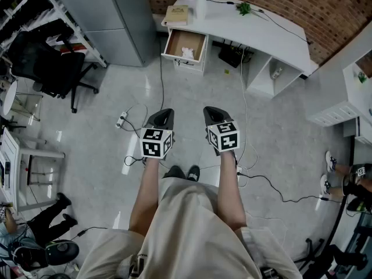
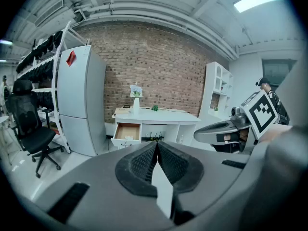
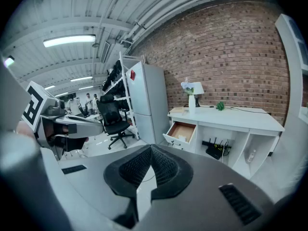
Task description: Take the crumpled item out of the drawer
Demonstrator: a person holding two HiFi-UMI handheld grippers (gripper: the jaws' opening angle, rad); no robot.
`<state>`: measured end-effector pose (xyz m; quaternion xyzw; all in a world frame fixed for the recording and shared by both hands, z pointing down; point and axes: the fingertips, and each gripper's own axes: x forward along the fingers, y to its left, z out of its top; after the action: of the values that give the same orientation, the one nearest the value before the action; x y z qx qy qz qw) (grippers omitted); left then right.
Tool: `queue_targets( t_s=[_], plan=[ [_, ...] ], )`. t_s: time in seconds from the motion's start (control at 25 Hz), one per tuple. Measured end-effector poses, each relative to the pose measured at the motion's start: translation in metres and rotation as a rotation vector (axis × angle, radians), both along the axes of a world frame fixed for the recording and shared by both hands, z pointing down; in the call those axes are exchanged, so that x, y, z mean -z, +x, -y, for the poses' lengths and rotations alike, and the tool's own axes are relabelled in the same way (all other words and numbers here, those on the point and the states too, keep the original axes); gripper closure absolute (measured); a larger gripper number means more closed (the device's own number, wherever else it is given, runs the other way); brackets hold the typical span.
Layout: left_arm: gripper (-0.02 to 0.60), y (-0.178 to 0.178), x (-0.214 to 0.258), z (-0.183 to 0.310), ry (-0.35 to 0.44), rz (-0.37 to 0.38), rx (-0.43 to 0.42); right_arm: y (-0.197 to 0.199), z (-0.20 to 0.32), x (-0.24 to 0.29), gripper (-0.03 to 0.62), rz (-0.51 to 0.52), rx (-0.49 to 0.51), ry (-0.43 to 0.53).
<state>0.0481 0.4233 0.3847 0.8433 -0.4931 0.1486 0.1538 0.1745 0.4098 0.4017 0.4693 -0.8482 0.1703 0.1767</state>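
The white desk (image 1: 261, 31) stands far ahead against the brick wall, and its left drawer (image 1: 185, 44) is pulled open. A small crumpled white item (image 1: 188, 52) lies inside the drawer. The left gripper view also shows the drawer (image 2: 126, 131), and so does the right gripper view, as drawer (image 3: 181, 130). I hold both grippers side by side at waist height, well short of the desk. My left gripper (image 1: 162, 115) and right gripper (image 1: 212, 113) point forward and slightly down. Each has its jaws shut with nothing between them: the left gripper (image 2: 157, 144) and the right gripper (image 3: 150, 148).
A grey fridge (image 1: 110, 16) stands left of the desk, with a black office chair (image 1: 52, 68) further left. Cables and a power strip (image 1: 121, 120) lie on the floor ahead. A book (image 1: 177, 14) and a vase (image 1: 200, 2) sit on the desk. People stand at the edges.
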Motion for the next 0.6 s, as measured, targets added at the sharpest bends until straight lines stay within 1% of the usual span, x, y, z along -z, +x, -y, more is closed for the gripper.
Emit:
queue_targets(
  t_s=[0.16, 0.28, 0.4, 0.44, 0.6],
  plan=[
    [0.565, 0.007, 0.006, -0.001, 0.014, 0.014, -0.007, 0.005, -0.002, 0.005, 0.571, -0.006, 0.016, 0.013],
    [0.565, 0.005, 0.012, -0.003, 0.020, 0.018, -0.001, 0.012, 0.000, 0.010, 0.571, -0.003, 0.013, 0.022],
    [0.565, -0.003, 0.016, -0.003, 0.034, 0.021, 0.013, 0.017, 0.004, 0.019, 0.571, 0.028, -0.018, 0.065],
    [0.565, -0.008, 0.016, -0.002, 0.034, 0.023, 0.020, 0.015, 0.004, 0.021, 0.571, 0.043, -0.015, 0.074],
    [0.565, -0.027, 0.010, 0.006, 0.026, 0.011, 0.067, 0.005, 0.001, 0.019, 0.571, 0.097, 0.044, 0.059]
  ],
)
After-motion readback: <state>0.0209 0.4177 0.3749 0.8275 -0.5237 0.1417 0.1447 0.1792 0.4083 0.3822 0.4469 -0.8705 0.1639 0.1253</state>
